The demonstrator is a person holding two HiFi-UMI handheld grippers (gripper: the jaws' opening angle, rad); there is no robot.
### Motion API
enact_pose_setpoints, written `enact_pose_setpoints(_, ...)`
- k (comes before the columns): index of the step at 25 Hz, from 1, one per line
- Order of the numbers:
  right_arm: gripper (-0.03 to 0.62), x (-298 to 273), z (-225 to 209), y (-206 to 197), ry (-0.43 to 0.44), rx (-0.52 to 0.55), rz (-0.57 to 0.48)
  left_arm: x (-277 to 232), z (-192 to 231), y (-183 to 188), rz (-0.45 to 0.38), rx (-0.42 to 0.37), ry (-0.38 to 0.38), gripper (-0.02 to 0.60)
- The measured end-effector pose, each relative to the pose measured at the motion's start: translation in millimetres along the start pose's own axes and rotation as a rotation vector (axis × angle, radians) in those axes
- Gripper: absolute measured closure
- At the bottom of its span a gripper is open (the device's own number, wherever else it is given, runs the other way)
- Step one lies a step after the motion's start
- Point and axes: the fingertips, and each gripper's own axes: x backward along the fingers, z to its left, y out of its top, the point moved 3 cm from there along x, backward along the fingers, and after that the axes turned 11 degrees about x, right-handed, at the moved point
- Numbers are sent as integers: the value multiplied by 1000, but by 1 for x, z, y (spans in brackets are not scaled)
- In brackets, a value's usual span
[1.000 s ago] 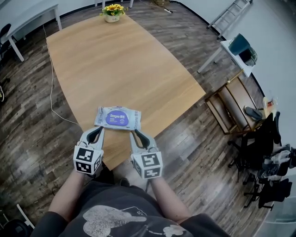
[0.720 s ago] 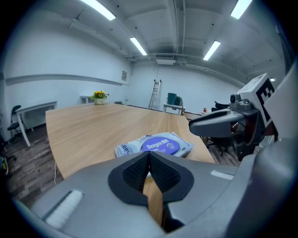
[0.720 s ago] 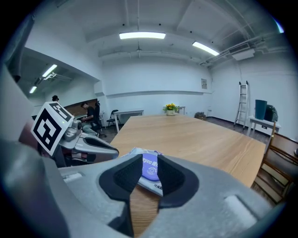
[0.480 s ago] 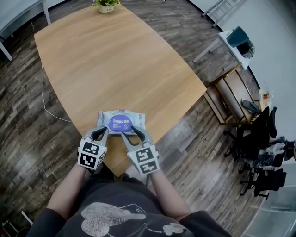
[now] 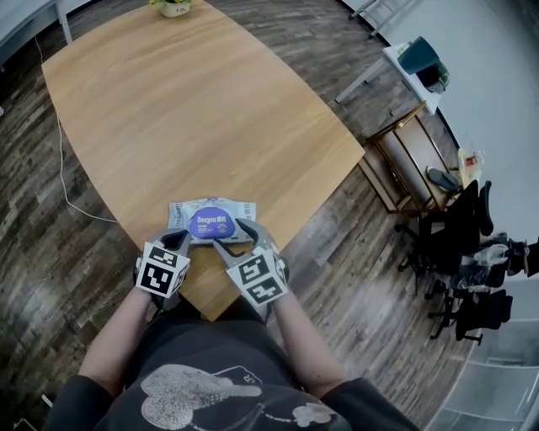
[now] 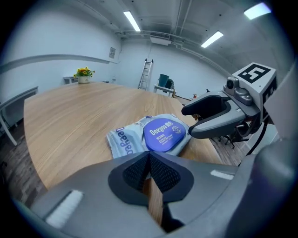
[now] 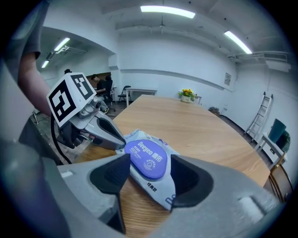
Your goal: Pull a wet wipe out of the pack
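Note:
A pale blue wet wipe pack [image 5: 210,220] with a round purple lid [image 6: 164,134] lies flat near the front end of the wooden table [image 5: 194,101]. My left gripper [image 5: 178,239] is shut with nothing in it, its tip just short of the pack's near left corner. My right gripper [image 5: 233,236] hangs over the pack's near right part. Its jaws are opening; in the right gripper view [image 7: 146,175] the pack [image 7: 148,163] and its lid lie between and below the two pads, which do not press on it. The left gripper [image 7: 103,131] shows beside the pack there.
A flower pot [image 5: 174,7] stands at the table's far end. To the right of the table are a low wooden stand [image 5: 404,168], a small white table [image 5: 404,63] and black office chairs [image 5: 459,252]. A cable [image 5: 61,160] runs over the floor at left.
Both grippers have come down and forward to the pack's near edge. The right gripper's jaws have spread apart over the pack; the left has stayed shut.

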Motion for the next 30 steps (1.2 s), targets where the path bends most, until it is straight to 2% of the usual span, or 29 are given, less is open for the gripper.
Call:
enact_pose_setpoints(5, 278, -17, 3, -3, 107, 130, 30, -5, 1, -2, 45, 12, 12, 563)
enact_pose_setpoints(14, 252, -52, 8, 0, 267, 256, 55, -6, 1, -3, 89, 34, 17, 564)
enact_pose_setpoints(22, 238, -57, 11, -5, 256, 260, -45, -5, 2, -4, 89, 46, 25, 565)
enact_pose_setpoints(30, 246, -57, 10, -4, 297, 238, -9, -4, 3, -4, 94, 53, 20, 565)
